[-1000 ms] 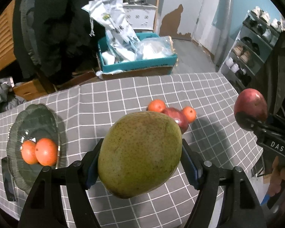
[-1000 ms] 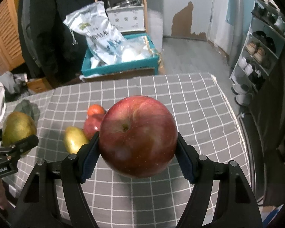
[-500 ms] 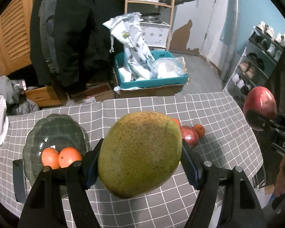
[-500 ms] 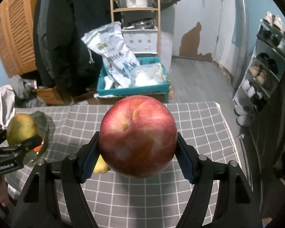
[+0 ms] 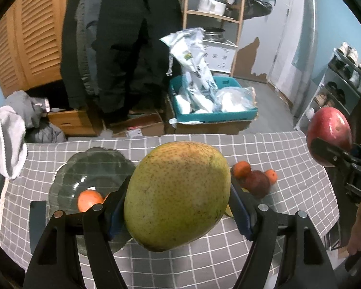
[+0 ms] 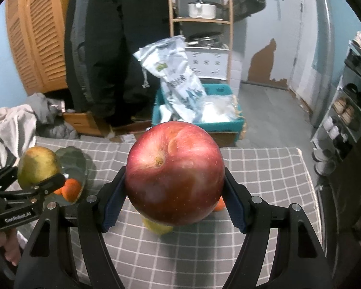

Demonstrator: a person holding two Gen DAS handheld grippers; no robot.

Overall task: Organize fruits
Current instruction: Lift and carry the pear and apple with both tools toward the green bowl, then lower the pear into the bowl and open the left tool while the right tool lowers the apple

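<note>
My left gripper is shut on a big green-yellow mango, held above the checked tablecloth. It also shows at the left of the right wrist view. My right gripper is shut on a red apple, held above the table; the apple shows at the right edge of the left wrist view. A dark glass plate on the left holds oranges. A dark red fruit with two small oranges lies mid-table. A yellow fruit peeks out under the apple.
The table's grey checked cloth ends at a far edge. Beyond it stand a teal crate with bags, cardboard boxes, hanging dark coats and a shoe rack. Cloth hangs at the left.
Both grippers have risen and pulled back from the table, each still holding its fruit. The plate and loose fruits now appear lower and farther away.
</note>
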